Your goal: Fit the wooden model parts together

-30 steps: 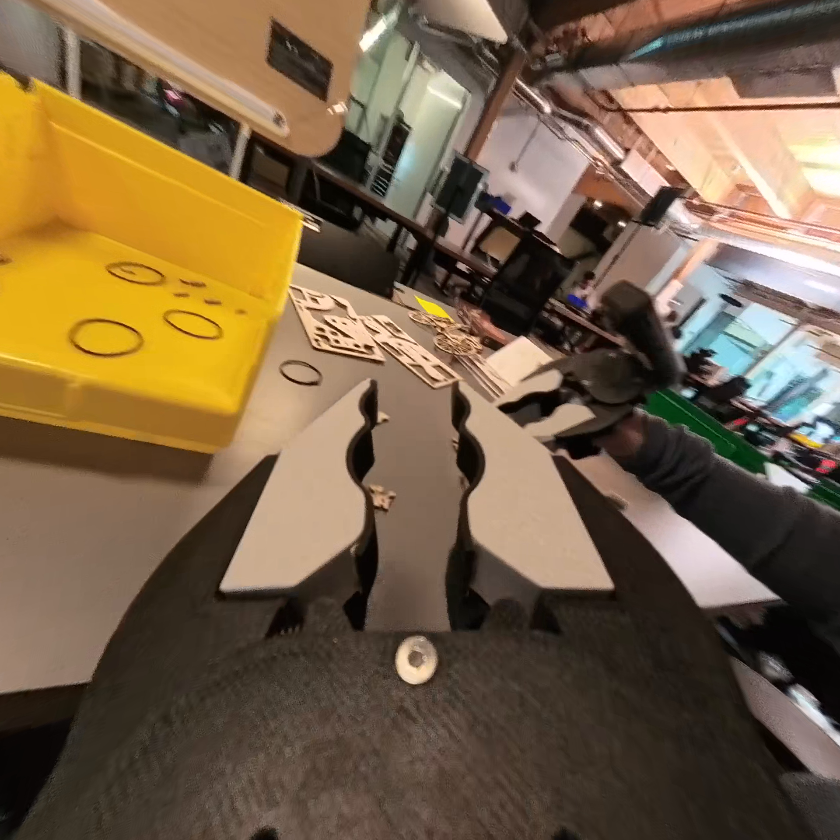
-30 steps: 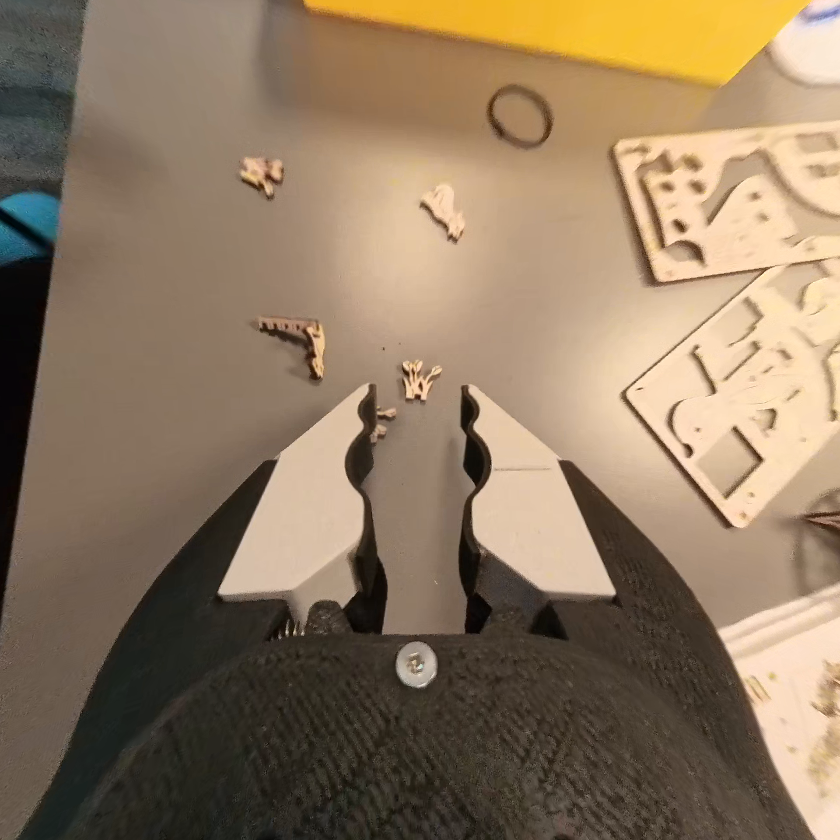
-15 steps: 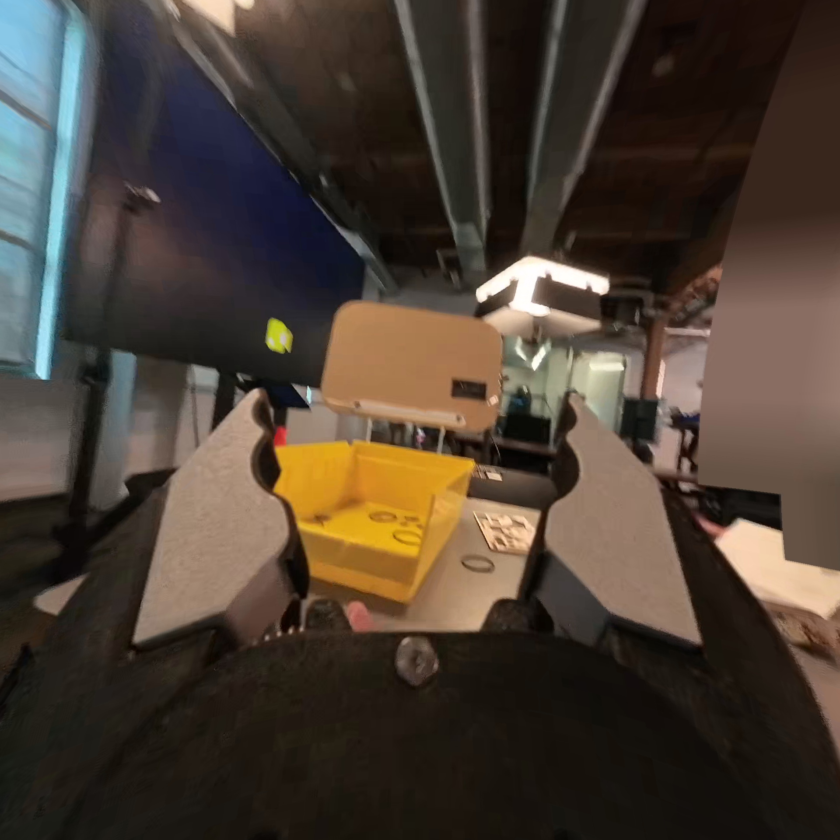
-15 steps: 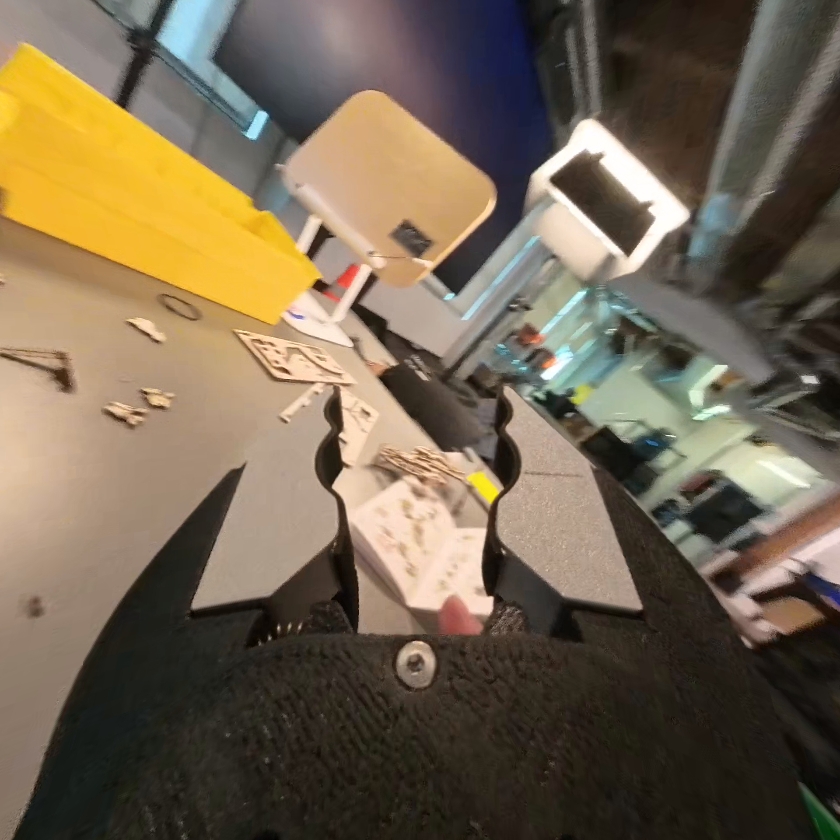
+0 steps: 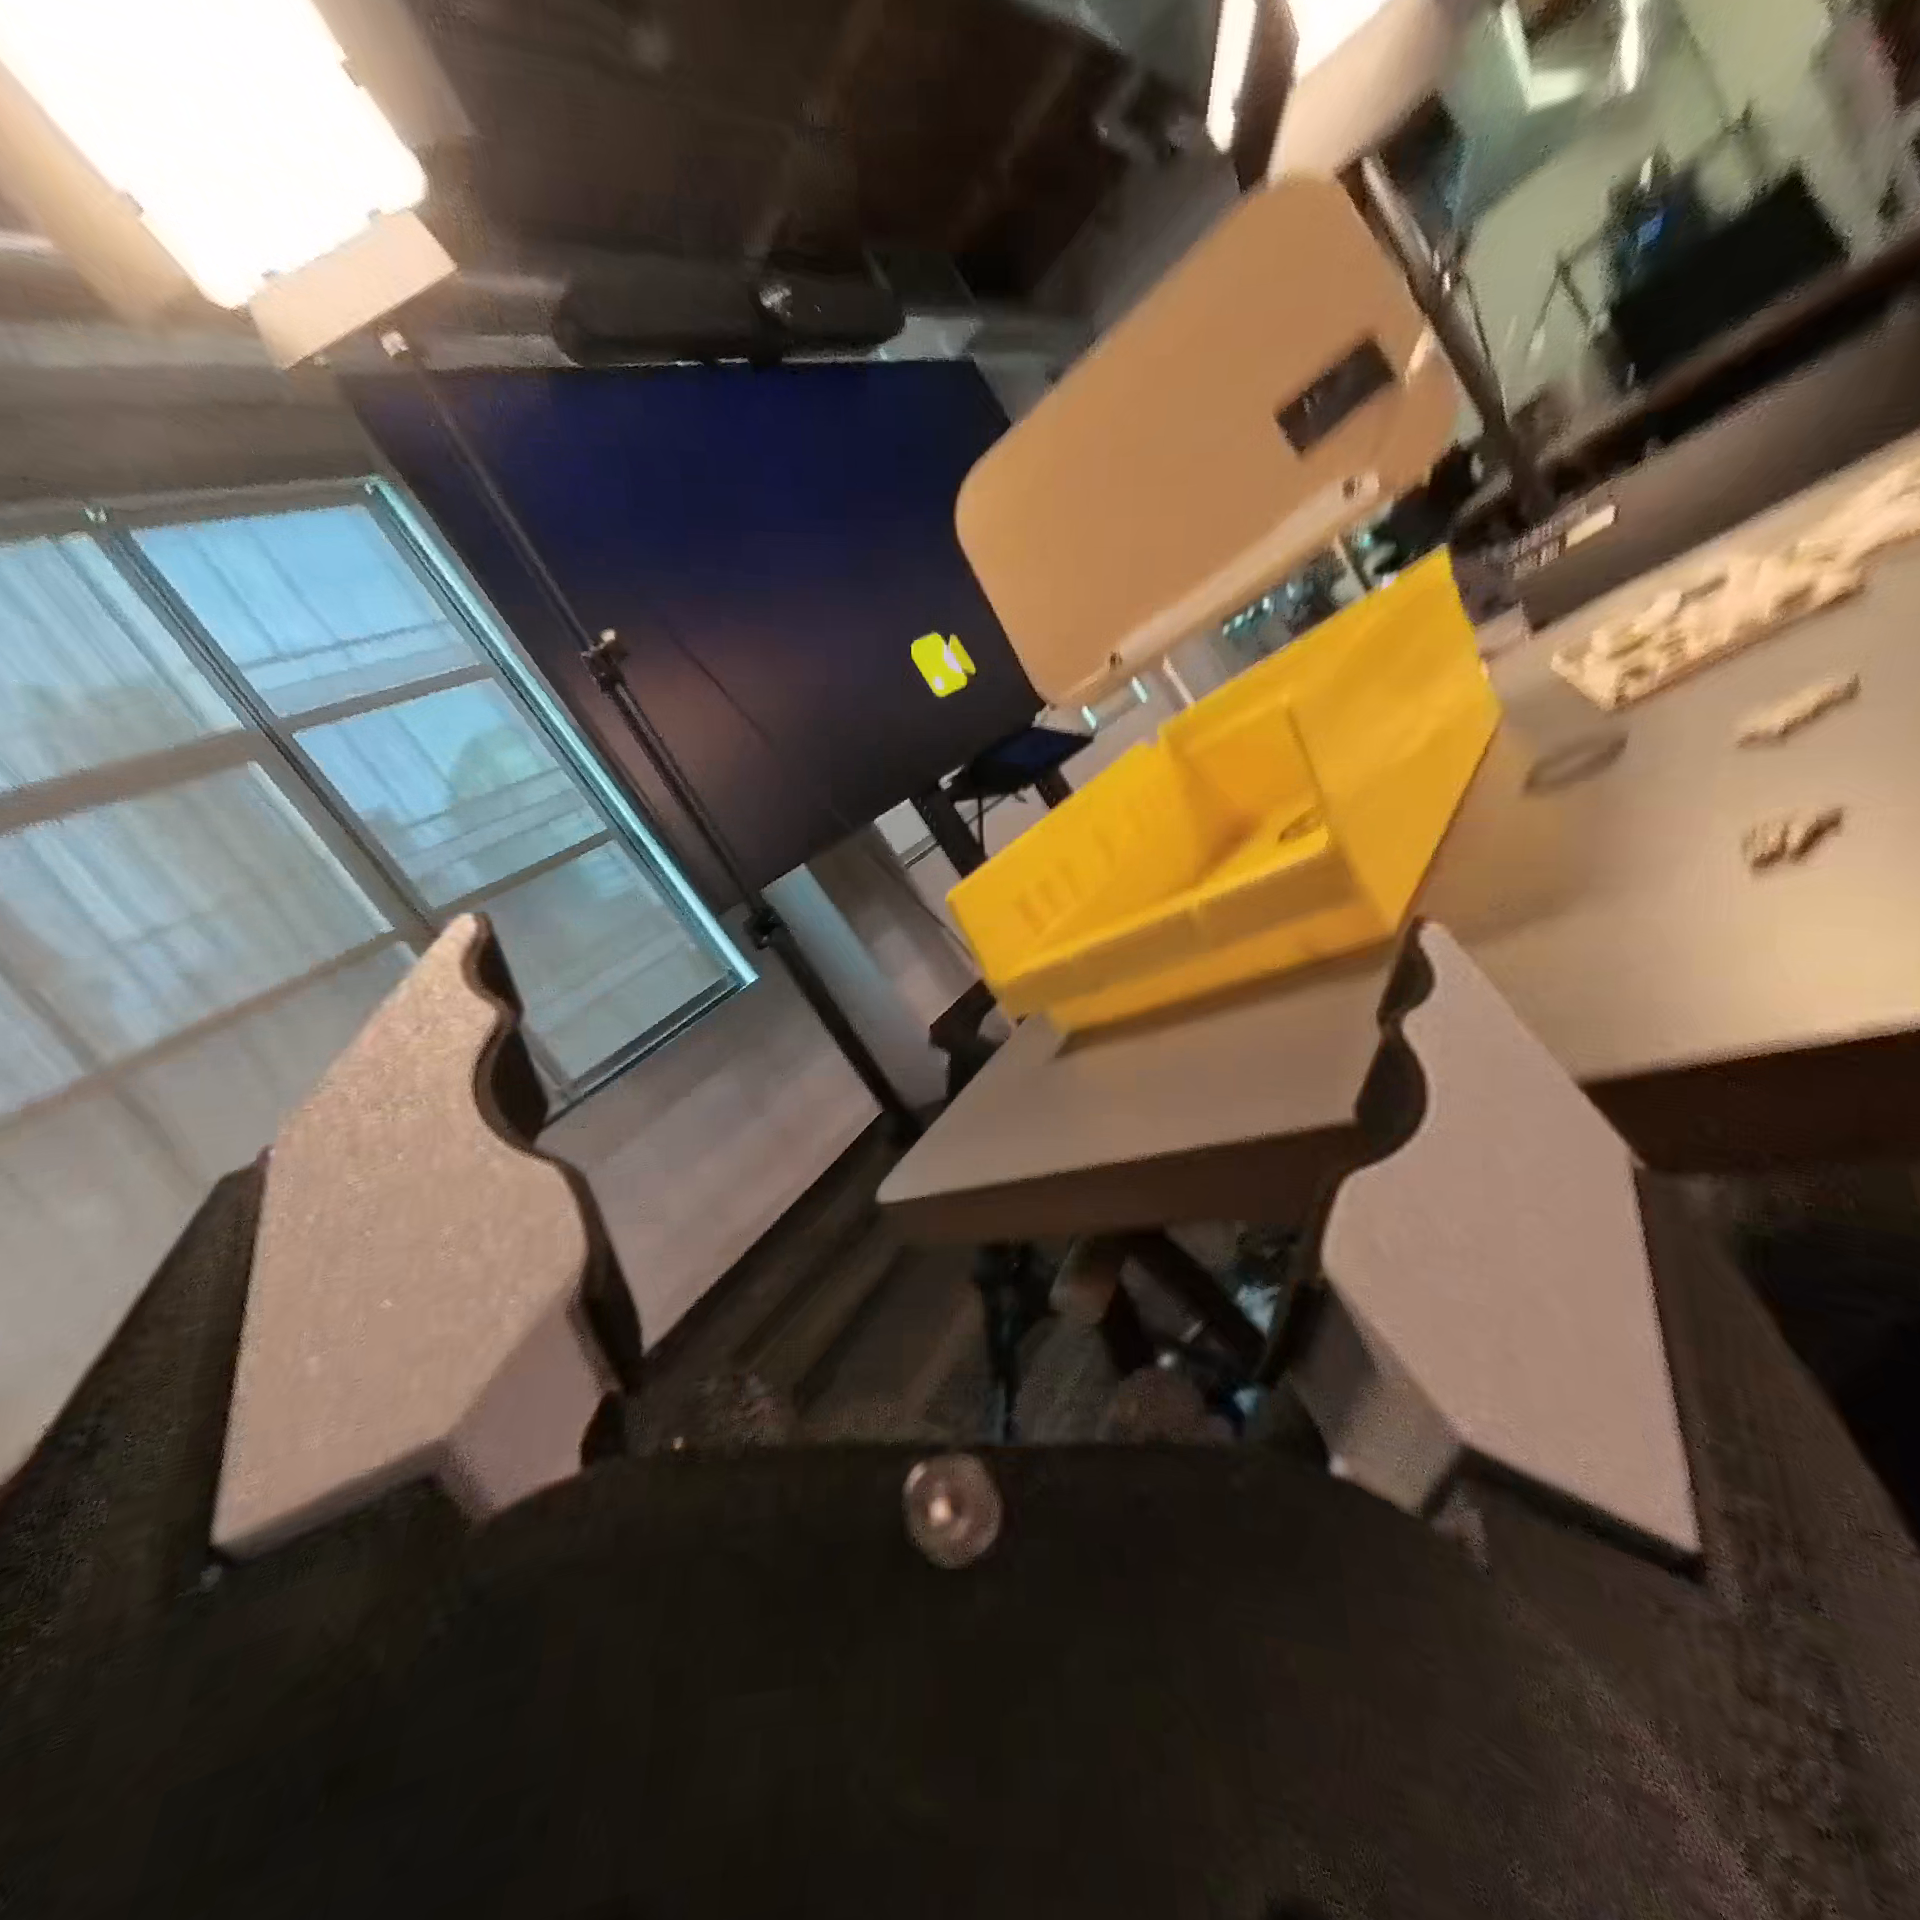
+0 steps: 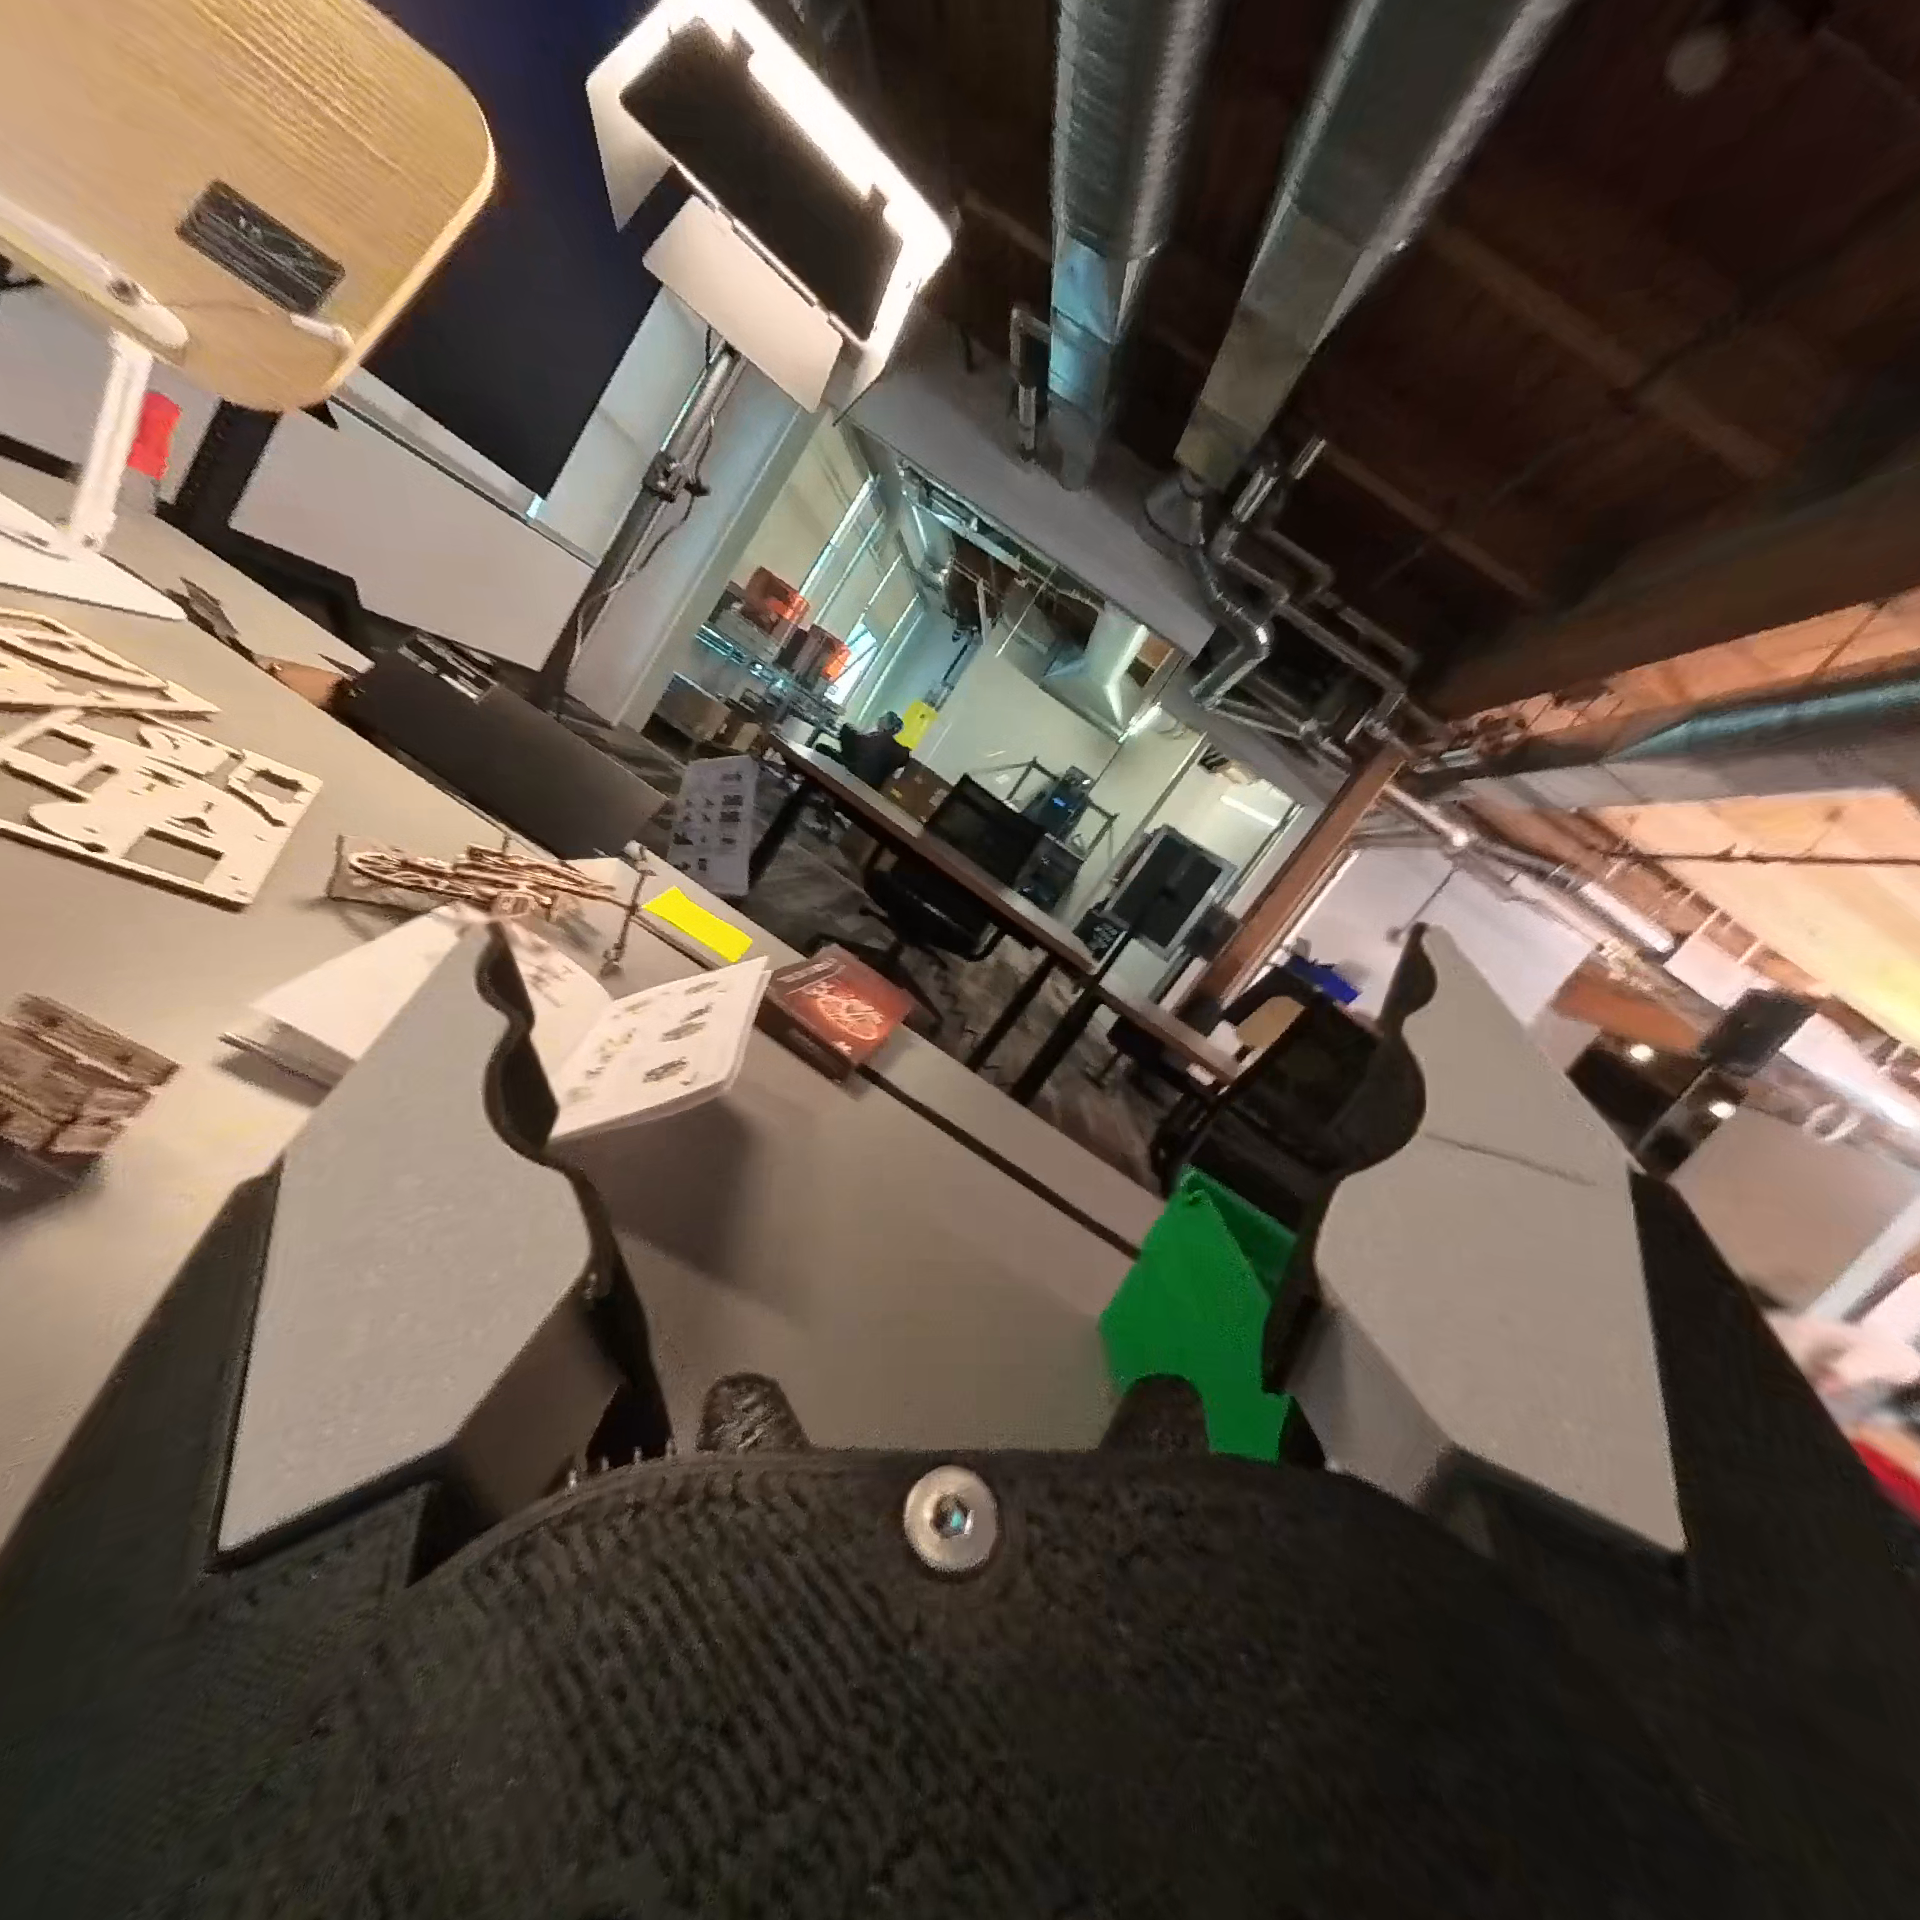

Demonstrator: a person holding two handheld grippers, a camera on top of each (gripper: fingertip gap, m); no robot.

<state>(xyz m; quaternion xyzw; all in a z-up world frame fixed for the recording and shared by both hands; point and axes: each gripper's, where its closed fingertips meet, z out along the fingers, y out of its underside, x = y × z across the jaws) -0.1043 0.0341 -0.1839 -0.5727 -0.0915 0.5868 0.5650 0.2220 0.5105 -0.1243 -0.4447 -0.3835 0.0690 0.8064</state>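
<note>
My left gripper (image 5: 956, 935) is wide open and empty, tilted and held off the near corner of the grey table (image 5: 1195, 1101). Small loose wooden parts (image 5: 1792, 836) and punched wooden sheets (image 5: 1714, 623) lie on the table far to its right. My right gripper (image 6: 956, 935) is also wide open and empty, raised and pointing across the table into the room. Wooden sheets (image 6: 135, 821) and a partly built wooden model (image 6: 468, 873) lie to its left, and an open instruction booklet (image 6: 644, 1039) lies between its fingers' line of sight.
A yellow bin (image 5: 1247, 831) stands at the table's corner, with a black ring (image 5: 1579, 764) beside it. A wooden-topped lamp (image 6: 208, 156) stands at the back. A dark stack of wooden pieces (image 6: 62, 1070), a dark box (image 6: 842, 1003) and a green part (image 6: 1195, 1320) are near the right gripper.
Both grippers lifted away from the tabletop and swung up, and both opened wider. The left now looks from off the table's corner; the right no longer looks down at the small parts.
</note>
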